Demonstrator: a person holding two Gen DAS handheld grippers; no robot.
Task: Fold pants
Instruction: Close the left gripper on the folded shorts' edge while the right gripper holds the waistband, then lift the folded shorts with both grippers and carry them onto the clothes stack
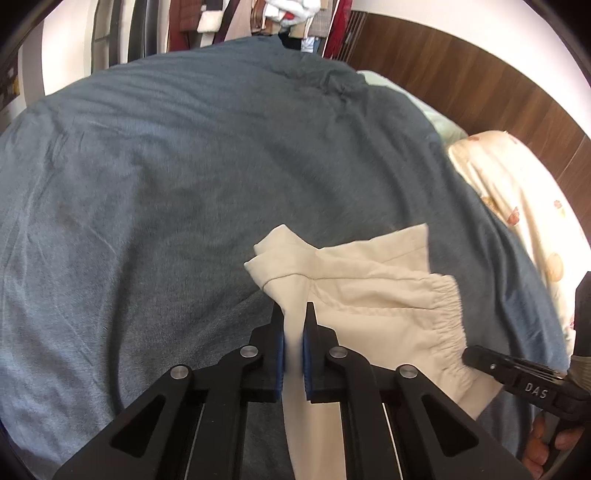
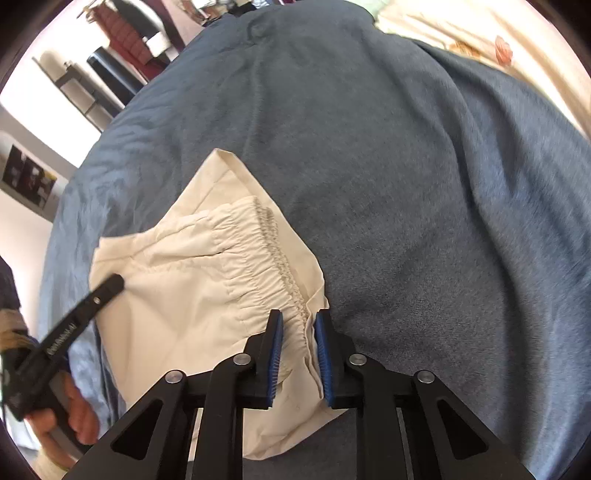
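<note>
Cream pants (image 1: 373, 291) with an elastic waistband (image 2: 266, 254) lie partly folded on a blue-grey bedspread (image 1: 184, 166). My left gripper (image 1: 294, 314) is shut on a fold of the pants fabric that runs between its blue pads. My right gripper (image 2: 298, 321) has its pads closed around the gathered waistband edge of the pants (image 2: 207, 280). The right gripper also shows at the right edge of the left wrist view (image 1: 476, 356). The left gripper also shows at the left in the right wrist view (image 2: 114, 282), with a hand on it.
A cream patterned pillow or quilt (image 1: 517, 206) lies at the right side of the bed, against a dark wooden headboard (image 1: 461, 81). Hanging clothes (image 1: 229, 18) line the far end. The bedspread (image 2: 424, 184) stretches far beyond the pants.
</note>
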